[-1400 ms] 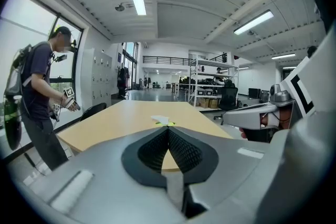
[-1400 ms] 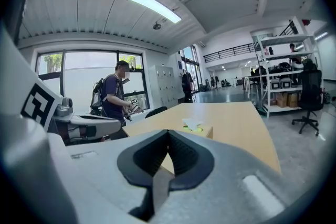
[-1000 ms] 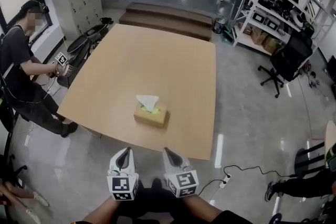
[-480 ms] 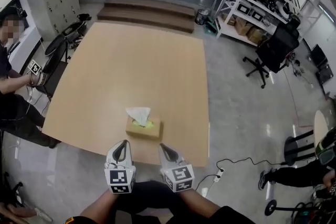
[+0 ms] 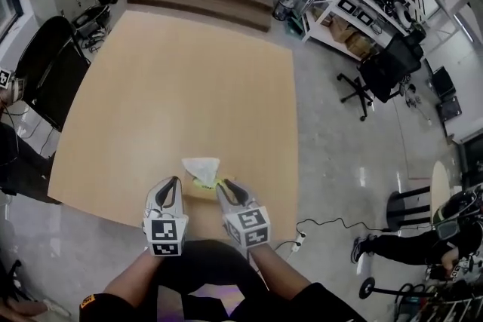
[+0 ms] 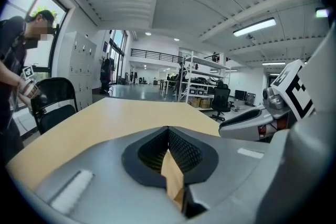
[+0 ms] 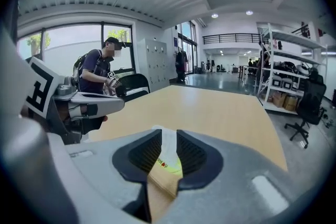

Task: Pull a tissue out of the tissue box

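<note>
The tissue [image 5: 201, 165] is seen white, the tissue box [image 5: 198, 191] tan with a yellow-green opening; the table [image 5: 189, 87] is coloured pale wood.

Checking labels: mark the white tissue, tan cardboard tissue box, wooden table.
White tissue [image 5: 201, 165]: head view, raised middle.
Tan cardboard tissue box [image 5: 199, 191]: head view, strip below tissue.
Wooden table [image 5: 189, 72]: head view, bare centre.

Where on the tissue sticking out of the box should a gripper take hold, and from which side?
Grip the white tuft of the tissue where it stands clear above the tissue box, coming in from the near edge, probably a little above the box top. It is thin and upright, so jaws can close across it. The right gripper, its jaws just opening with nothing gripped, lines up with it.
</note>
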